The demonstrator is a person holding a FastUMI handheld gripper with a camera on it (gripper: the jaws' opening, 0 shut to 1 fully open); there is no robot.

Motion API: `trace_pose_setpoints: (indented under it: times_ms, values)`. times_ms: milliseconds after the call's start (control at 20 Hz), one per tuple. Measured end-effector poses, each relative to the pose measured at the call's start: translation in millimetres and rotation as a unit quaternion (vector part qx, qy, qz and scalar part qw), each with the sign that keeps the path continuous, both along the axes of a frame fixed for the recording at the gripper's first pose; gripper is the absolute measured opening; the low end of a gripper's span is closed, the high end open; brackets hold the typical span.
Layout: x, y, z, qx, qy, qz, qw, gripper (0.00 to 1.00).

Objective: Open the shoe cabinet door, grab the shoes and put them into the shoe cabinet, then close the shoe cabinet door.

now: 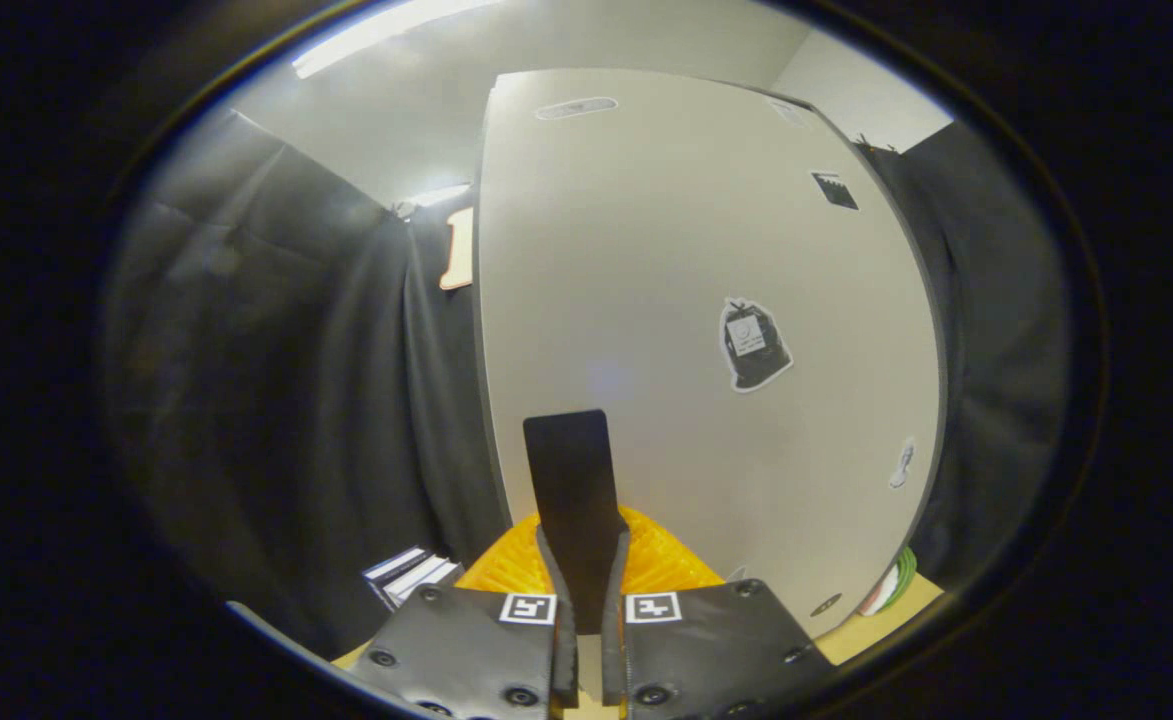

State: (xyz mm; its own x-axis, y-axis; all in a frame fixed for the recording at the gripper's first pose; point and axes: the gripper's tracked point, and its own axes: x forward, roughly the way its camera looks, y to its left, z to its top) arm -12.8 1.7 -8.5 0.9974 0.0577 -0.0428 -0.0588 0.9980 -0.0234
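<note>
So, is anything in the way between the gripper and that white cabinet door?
Partly. The gripper seems clamped on a black strip that sticks out toward the cabinet door. An orange ridged thing lies just beyond the fingers, before the foot of the door. Otherwise nothing visible stands in front of the door.

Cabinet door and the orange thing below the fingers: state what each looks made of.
Cabinet door: probably laminated board, smooth matte off-white, flat with stickers on it. Orange thing: likely moulded plastic, glossy and ribbed; uncertain. The gripper fingers stand nearly together, nothing visibly between them.
</note>
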Motion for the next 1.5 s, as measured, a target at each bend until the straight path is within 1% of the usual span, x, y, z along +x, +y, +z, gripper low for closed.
trace_pose_setpoints:
  times_ms: [200,450,750,1150,1300,1500]
  values:
    - [-15,-4,3,-0.004,0.006,0.028,1.0,0.11]
    - [-47,-16,6,-0.003,0.014,0.063,0.998,0.11]
    - [-81,-35,12,0.003,0.022,0.091,0.996,0.11]
    - [-118,-74,22,0.012,0.025,0.106,0.994,0.11]
    - [-138,-93,27,0.014,0.021,0.1,0.995,0.11]
    - [-160,-123,35,0.013,0.017,0.082,0.996,0.1]
